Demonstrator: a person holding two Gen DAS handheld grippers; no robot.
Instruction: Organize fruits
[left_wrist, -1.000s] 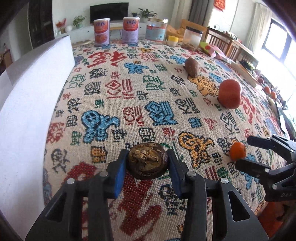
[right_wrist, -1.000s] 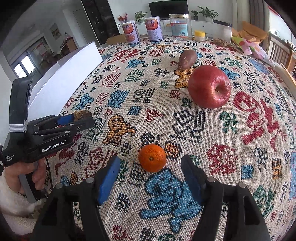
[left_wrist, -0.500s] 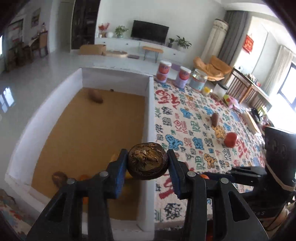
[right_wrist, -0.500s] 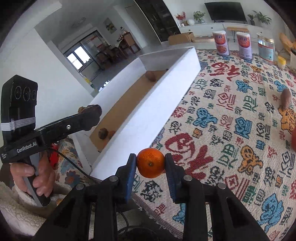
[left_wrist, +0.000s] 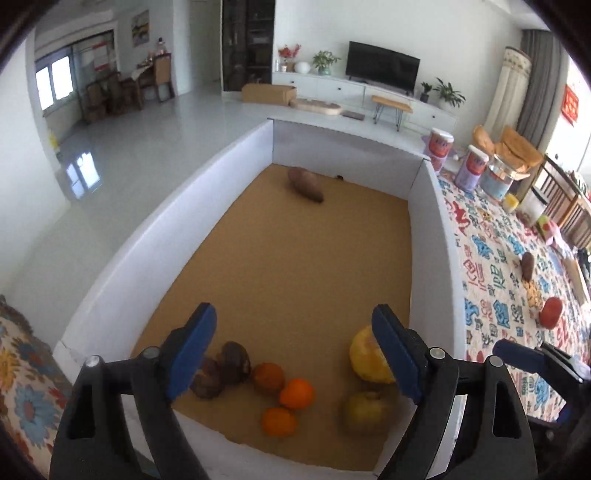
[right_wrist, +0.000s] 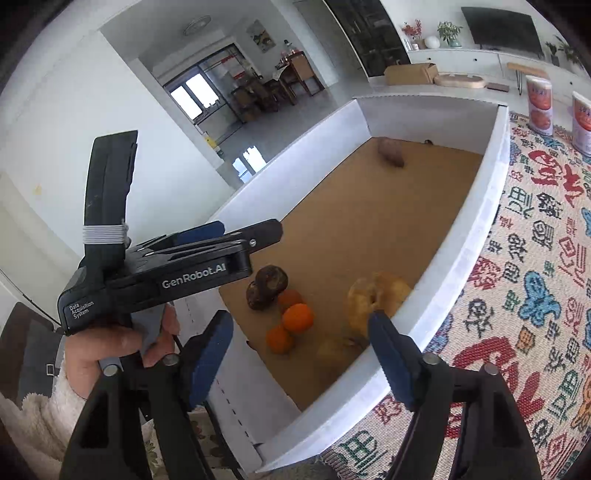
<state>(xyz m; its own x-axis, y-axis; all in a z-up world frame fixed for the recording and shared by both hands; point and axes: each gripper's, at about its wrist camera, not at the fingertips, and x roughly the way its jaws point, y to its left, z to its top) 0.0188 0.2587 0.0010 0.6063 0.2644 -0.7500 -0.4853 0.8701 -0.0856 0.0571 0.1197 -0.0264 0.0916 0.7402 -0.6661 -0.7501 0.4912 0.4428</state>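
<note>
A white-walled box with a brown floor lies left of the patterned cloth. At its near end lie two dark brown fruits, three oranges, a yellow fruit and a yellow-green apple. A brown tuber lies at the far end. My left gripper is open and empty above the near end; it also shows in the right wrist view. My right gripper is open and empty above the box's near corner, over the oranges.
On the cloth remain a red apple and a brown tuber. Cans and jars stand at the cloth's far end. The box wall runs between fruits and cloth.
Both grippers have opened over the box. The dark brown fruit and the orange they held now lie among the fruits at the box's near end.
</note>
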